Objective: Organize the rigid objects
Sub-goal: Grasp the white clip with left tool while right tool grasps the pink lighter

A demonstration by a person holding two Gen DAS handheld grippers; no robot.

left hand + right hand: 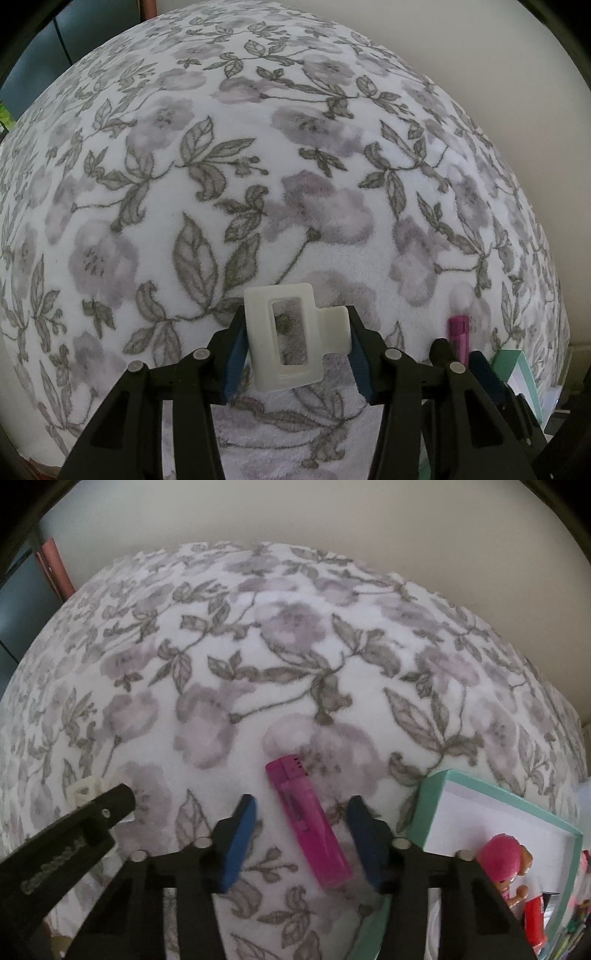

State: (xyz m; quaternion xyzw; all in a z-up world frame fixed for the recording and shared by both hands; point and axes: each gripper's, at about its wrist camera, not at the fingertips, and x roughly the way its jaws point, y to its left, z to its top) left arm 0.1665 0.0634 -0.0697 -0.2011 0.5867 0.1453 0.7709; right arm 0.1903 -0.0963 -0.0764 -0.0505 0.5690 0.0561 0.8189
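Floral fleece blanket (295, 672) spread across whole work area, soft and deep-piled; anything set down will sink a little, so pads must reach low to get under the sides.

Teal-rimmed box (436, 786) at right edge, white inside, already holding a pink-haired toy figure (504, 864) plus a red item, too cropped to ID. Probably the drop-off for the rigid bits.

White plastic frame (286, 339), rectangular w/ open window and a side tab, clamped in left gripper (295, 347): one blue pad on the long side, other on the tab. Looks lifted off the cloth, tilted. Judged light, stiff, smooth; grip on the tab looks narrow, so could pivot if swung fast. Same piece partly visible at far left of right-wrist view.

Pink lighter (308, 819) lying flat on blanket, angled, cap end away from camera, just left of box corner. Sits between fingers of right gripper (301, 823); fingers (240, 834) apart from it on both sides, gaps visible, nothing grasped yet. Judged light, rigid, glossy, so slippery; best taken across mid-body on the flat sides, not at cap end. Angled lie vs. pads may make it twist as they close.
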